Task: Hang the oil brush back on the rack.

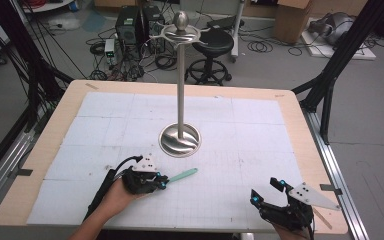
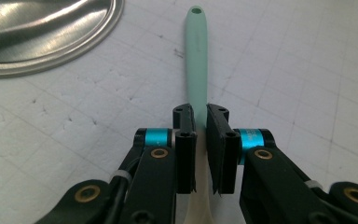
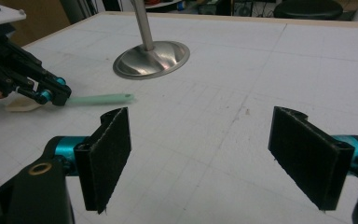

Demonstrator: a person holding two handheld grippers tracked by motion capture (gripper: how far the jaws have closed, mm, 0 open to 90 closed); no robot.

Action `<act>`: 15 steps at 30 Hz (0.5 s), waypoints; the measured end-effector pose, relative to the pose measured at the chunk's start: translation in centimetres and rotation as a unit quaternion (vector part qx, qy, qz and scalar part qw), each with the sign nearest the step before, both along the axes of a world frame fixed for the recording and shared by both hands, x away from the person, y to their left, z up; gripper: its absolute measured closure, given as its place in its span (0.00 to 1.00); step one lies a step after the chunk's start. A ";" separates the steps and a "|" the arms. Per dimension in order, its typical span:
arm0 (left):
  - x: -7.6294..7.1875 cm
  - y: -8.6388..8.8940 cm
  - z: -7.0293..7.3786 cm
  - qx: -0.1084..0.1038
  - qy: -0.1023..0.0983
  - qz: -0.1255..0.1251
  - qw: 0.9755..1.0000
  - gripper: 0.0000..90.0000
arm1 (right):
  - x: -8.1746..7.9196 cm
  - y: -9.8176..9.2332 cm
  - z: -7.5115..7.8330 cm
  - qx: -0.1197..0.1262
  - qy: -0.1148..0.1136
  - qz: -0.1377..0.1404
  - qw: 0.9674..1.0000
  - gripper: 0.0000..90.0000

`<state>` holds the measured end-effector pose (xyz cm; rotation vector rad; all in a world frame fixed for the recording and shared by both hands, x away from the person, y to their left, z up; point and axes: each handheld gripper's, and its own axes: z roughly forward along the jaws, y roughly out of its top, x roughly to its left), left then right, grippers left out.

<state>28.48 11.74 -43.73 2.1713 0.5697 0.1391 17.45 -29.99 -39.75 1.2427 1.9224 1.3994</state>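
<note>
We see left gripper (image 2: 200,140) pinching the mint-green silicone spatula (image 2: 196,56) near the table's front edge, cream blade mostly hidden; right gripper (image 3: 214,154) spread.

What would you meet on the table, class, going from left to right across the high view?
left gripper → mint-green spatula → steel stand base → right gripper

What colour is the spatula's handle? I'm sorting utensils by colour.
Mint green handle, with a cream head; clearest in the left gripper view.
</note>
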 end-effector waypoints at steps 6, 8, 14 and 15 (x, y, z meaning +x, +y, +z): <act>-0.3 0.6 0.9 -0.040 -0.001 0.003 0.999 0.91 | 0.1 0.1 -0.1 0.000 0.002 0.003 1.000 0.22; -0.5 0.7 1.2 -0.053 -0.006 0.000 0.999 0.91 | 0.1 0.1 -0.1 0.003 0.004 0.004 1.000 0.22; -1.3 0.8 2.1 -0.091 -0.014 -0.010 0.996 0.91 | 0.0 0.3 0.1 0.005 -0.006 0.017 1.000 0.20; -1.5 0.8 2.3 -0.102 -0.014 -0.015 0.995 0.91 | 0.0 0.3 0.1 0.004 -0.010 0.021 1.000 0.20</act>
